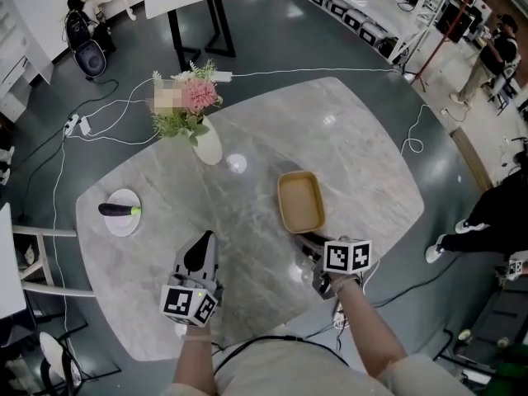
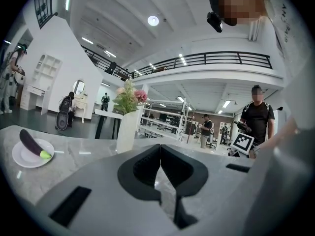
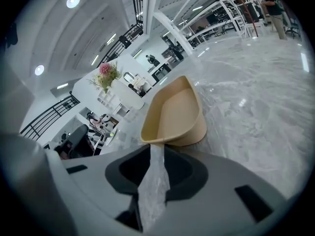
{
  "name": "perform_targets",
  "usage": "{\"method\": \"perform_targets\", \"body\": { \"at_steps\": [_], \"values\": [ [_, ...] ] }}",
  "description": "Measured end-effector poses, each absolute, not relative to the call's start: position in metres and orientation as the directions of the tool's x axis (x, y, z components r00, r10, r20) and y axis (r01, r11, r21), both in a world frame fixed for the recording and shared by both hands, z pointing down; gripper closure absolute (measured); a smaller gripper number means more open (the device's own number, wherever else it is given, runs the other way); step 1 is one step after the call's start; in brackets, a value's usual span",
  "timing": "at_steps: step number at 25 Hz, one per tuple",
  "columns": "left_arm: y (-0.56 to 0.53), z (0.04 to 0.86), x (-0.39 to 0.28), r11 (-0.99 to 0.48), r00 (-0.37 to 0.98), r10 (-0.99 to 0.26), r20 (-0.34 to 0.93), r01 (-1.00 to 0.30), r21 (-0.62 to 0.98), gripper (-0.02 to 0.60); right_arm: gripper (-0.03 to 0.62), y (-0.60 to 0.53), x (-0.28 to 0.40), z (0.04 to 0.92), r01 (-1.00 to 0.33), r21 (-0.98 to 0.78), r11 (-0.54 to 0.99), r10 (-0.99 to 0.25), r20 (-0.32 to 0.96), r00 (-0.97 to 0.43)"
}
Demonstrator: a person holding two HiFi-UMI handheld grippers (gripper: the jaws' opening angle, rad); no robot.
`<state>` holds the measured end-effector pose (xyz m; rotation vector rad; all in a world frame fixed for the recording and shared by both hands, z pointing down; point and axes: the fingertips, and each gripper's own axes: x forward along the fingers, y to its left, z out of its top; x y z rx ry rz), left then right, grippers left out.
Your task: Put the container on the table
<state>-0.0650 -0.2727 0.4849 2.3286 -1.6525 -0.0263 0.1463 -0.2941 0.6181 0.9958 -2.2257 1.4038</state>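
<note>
- Tan, shallow, rounded-rectangular container point(image 1: 301, 202) sits open-topped toward the worktop's point(image 1: 371, 163) near edge.
- The right tool point(image 1: 307, 242) is narrow, pinching its near rim.
- The left tool point(image 1: 202, 250) has its jaws together.

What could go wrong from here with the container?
1. The right gripper meets the tan container only at its near corner rim, and I can't tell whether it grips. Such a thin hold might slip or tip the container if lifted.
2. The left gripper is shut, empty and apart, so nothing steadies the container. A nudge could slide it across the smooth marble table.
</note>
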Motion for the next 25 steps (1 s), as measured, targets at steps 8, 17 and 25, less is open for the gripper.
{"method": "perform_targets", "body": {
  "at_steps": [8, 17, 25],
  "values": [
    [-0.267, 0.478, -0.058, -0.322, 0.358, -0.924, 0.134, -0.918, 0.232, 0.577, 0.549, -0.285, 0.15, 0.603, -0.702, -0.638, 0.316, -0.402, 0.58, -0.708],
    [-0.251, 0.468, -0.049, -0.344, 0.376, -0.919, 0.123, -0.913, 0.22, 0.577, 0.588, -0.278, 0.165, 0.565, -0.728, -0.549, 0.41, -0.523, 0.512, -0.681],
    [-0.233, 0.46, -0.04, -0.36, 0.386, -0.916, 0.106, -0.91, 0.205, 0.577, 0.588, -0.267, 0.18, 0.525, -0.755, -0.433, 0.492, -0.644, 0.403, -0.65]
  ]
}}
